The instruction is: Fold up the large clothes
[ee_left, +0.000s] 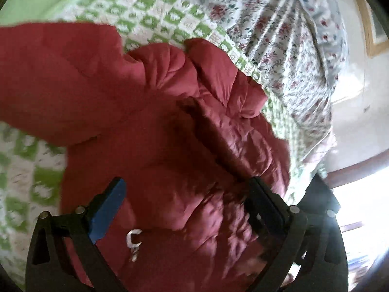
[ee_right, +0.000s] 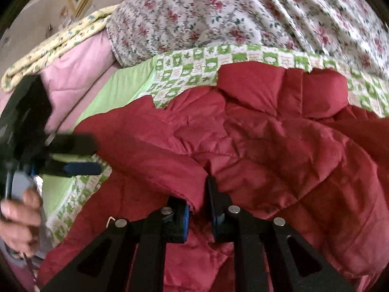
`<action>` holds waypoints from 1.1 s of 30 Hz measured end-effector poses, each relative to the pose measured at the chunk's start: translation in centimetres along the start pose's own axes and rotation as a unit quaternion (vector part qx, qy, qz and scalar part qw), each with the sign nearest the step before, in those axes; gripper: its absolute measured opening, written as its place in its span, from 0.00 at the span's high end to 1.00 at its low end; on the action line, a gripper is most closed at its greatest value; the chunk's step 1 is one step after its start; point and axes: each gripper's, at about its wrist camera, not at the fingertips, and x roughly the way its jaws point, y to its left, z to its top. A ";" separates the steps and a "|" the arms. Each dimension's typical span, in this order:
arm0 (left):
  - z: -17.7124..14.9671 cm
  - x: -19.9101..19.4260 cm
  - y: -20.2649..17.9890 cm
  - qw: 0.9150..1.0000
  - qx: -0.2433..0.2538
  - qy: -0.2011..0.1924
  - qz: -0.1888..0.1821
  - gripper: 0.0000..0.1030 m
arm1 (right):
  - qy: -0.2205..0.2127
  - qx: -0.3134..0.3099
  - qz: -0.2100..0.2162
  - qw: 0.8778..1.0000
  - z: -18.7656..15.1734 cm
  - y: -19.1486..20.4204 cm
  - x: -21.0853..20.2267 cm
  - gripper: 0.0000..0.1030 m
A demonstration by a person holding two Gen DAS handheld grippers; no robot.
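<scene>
While R gripper pinches red jacket fold, L gripper open above.

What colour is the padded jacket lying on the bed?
Dark red jacket; clearest in the right wrist view.

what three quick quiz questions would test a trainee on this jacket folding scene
1. True or false: the right gripper is pinching a fold of the red jacket.
2. Is the left gripper open or shut?
3. What lies directly under the jacket: A) the green checked sheet, B) a wooden floor, C) a blue towel?

Key: 1 true. 2 open, with jacket fabric below it and nothing pressed between the fingers. 3 A.
</scene>
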 end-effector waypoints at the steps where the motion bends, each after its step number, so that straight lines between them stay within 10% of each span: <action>1: 0.5 0.5 0.2 1.000 -0.009 0.007 -0.016 0.02 | -0.002 -0.001 -0.003 1.000 0.1 0.0 0.0 0.83; 11: 2.7 0.5 0.0 0.993 -0.039 0.019 -0.106 0.02 | -0.015 -0.040 -0.024 0.999 -0.2 0.7 0.3 0.83; 14: 2.9 0.2 -0.5 0.999 -0.010 0.004 -0.039 0.02 | -0.018 -0.045 -0.016 0.999 -0.4 0.9 0.3 0.83; 18: 2.9 3.8 -0.2 0.996 -0.020 0.058 -0.060 0.02 | -0.020 -0.045 -0.016 0.999 -0.3 1.0 0.6 0.83; 20: 2.9 5.0 0.1 0.995 -0.023 0.067 -0.065 0.17 | -0.019 -0.045 -0.016 0.999 -0.3 1.0 0.5 0.83; 22: 3.0 5.9 0.1 0.993 -0.021 0.080 -0.080 0.75 | -0.017 -0.044 -0.013 0.999 -0.3 1.0 0.3 0.82; 24: 2.9 6.0 -0.2 0.994 -0.006 0.078 -0.075 0.86 | -0.012 -0.041 -0.013 0.999 -0.4 0.8 0.1 0.75; 27: 3.2 4.8 -0.8 0.997 0.025 0.049 -0.051 0.89 | -0.005 -0.023 0.003 1.000 -0.9 0.0 -0.8 0.56; 33: 4.3 1.9 -0.4 0.996 0.083 -0.005 0.013 0.89 | -0.032 0.052 -0.005 0.998 -2.4 -4.6 -5.5 0.51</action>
